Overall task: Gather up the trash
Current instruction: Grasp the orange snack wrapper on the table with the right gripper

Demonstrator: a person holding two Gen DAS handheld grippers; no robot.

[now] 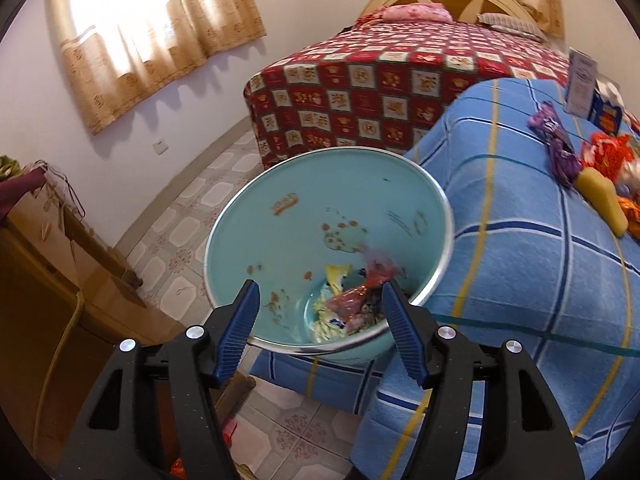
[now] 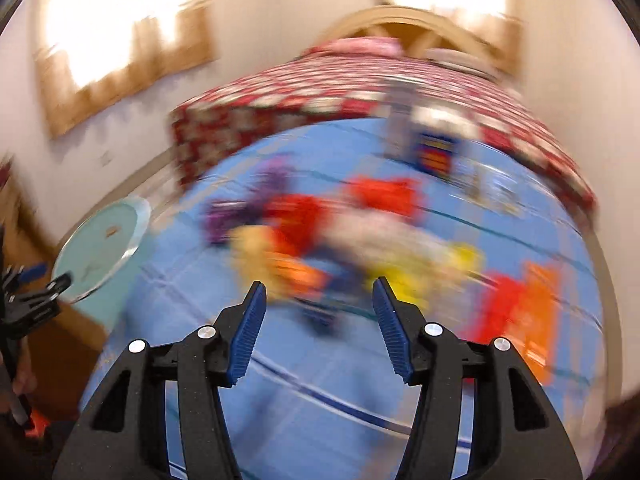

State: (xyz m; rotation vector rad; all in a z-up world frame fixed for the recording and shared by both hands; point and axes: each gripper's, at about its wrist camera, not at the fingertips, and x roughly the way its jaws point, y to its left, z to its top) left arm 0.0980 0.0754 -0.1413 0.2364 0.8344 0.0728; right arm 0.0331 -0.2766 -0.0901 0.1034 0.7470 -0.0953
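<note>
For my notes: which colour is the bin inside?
Light turquoise bin, brown-stained; clearest in left wrist view.

A smooth, glossy turquoise bin (image 1: 312, 208) with a shiny metal rim holds crinkled plastic wrappers (image 1: 352, 300). Right, a glass top (image 1: 520, 320) covers blue checked cloth (image 1: 512, 248). Ribbed blue pads (image 1: 240, 328) line matt black plastic grippers.

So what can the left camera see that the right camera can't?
Only the left wrist view looks down into the bin, where wrappers lie at the bottom, and it shows the left tongs open over it.

Only the blurry right wrist view shows the whole trash pile on the table, with the right tongs open and empty above it.

Both show the bin, the blue cloth, the bed and the curtains.
</note>
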